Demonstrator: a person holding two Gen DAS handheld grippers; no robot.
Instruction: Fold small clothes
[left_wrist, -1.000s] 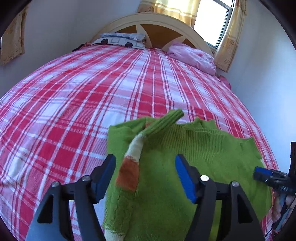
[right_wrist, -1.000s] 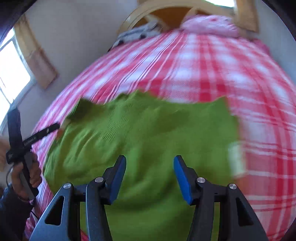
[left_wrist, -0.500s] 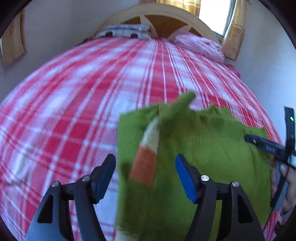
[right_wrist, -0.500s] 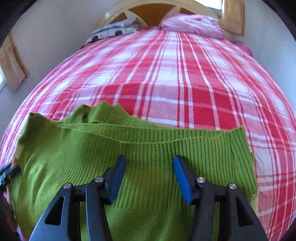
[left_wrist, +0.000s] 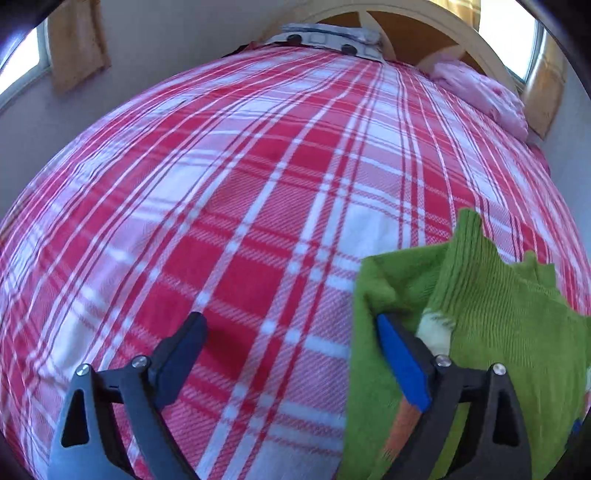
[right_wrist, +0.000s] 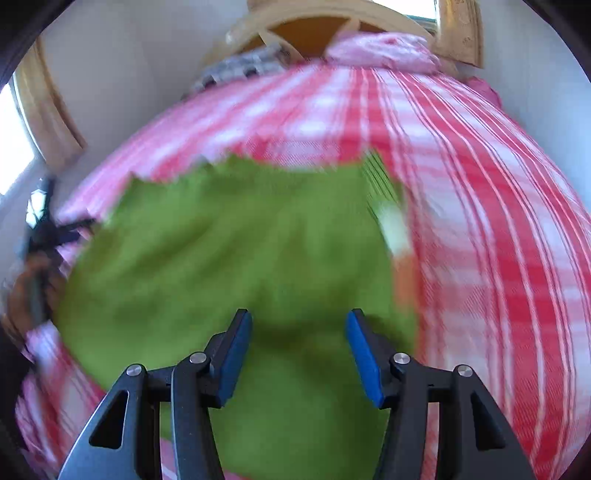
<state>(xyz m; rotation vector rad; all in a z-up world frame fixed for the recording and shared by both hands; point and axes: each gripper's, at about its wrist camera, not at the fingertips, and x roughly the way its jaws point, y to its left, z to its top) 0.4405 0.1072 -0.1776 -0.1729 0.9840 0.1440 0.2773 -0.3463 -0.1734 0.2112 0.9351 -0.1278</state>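
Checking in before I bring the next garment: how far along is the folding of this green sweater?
Early. Done: the green sweater lies spread on the plaid bedspread, one striped sleeve folded across it. In hand: nothing; the left tool, jaws just opened, and right tool are open, gripping no cloth. Left: seemingly the main body folds.

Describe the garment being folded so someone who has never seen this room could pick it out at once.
A bed covered by a red-and-white plaid sheet fills the room. Near its foot lies a green knitted sweater, the only green thing there. One sleeve has white and orange bands, unlike the pink bedding at the headboard.
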